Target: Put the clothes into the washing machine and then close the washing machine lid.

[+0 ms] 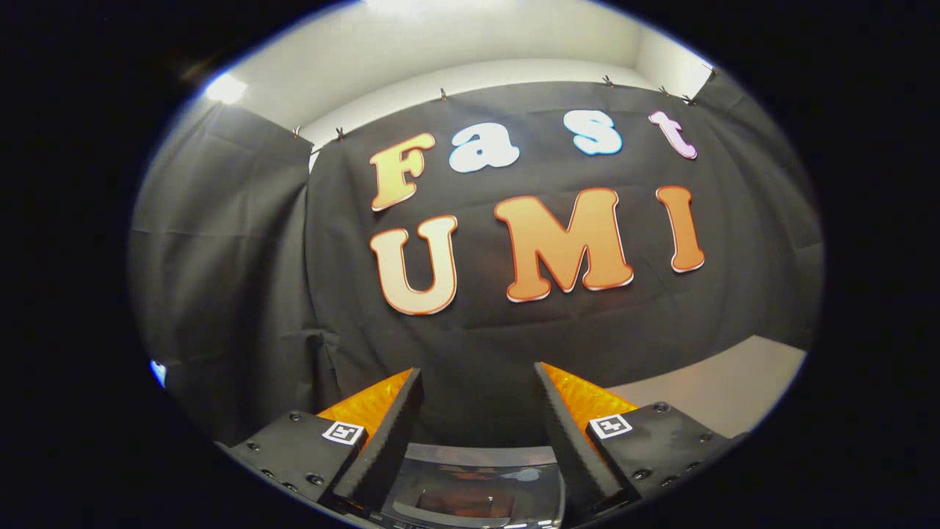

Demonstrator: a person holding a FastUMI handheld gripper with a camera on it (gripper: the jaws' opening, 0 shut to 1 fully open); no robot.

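My gripper [477,378] is open, its two fingers spread wide with nothing between them. It points at the booth's black cloth wall. Low between the fingers, close under them, I see a glossy dark surface with a transparent panel, the top of the washing machine [474,488]. Whether its lid is up or down cannot be told from here. I see no clothes.
A pale tabletop or floor surface [723,386] lies beyond the right finger, against the foot of the black cloth wall [477,323]. The cloth also hangs to the left of the fingers. A white wall and ceiling rise above the cloth.
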